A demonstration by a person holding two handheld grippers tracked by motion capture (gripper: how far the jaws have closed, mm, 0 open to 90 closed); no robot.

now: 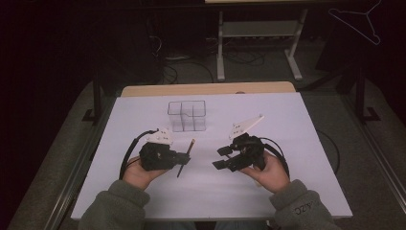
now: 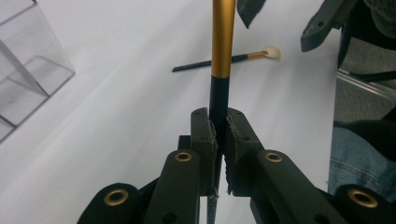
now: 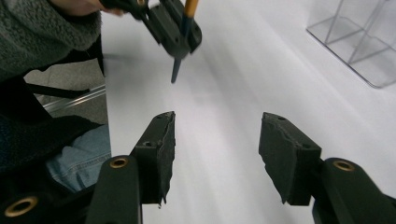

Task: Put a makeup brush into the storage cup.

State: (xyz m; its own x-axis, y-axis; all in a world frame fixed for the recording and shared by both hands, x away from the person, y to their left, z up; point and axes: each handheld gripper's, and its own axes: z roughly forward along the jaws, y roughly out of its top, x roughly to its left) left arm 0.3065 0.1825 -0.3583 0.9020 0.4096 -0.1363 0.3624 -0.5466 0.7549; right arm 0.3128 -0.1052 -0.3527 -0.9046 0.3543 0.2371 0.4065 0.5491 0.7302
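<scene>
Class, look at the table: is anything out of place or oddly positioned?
One brush lies loose on the white table, outside the clear organizer. The left gripper clamps another brush by its handle. Nothing looks spilled or damaged.

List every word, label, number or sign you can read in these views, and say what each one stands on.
Pale lettering on the cuff of the right sleeve, high view: too small and tilted to read with any certainty.
Small dark marks on the grey plates of the left tool and the right tool: too small to tell.
Brush, clear organizer, table sheet: no text seen.
</scene>
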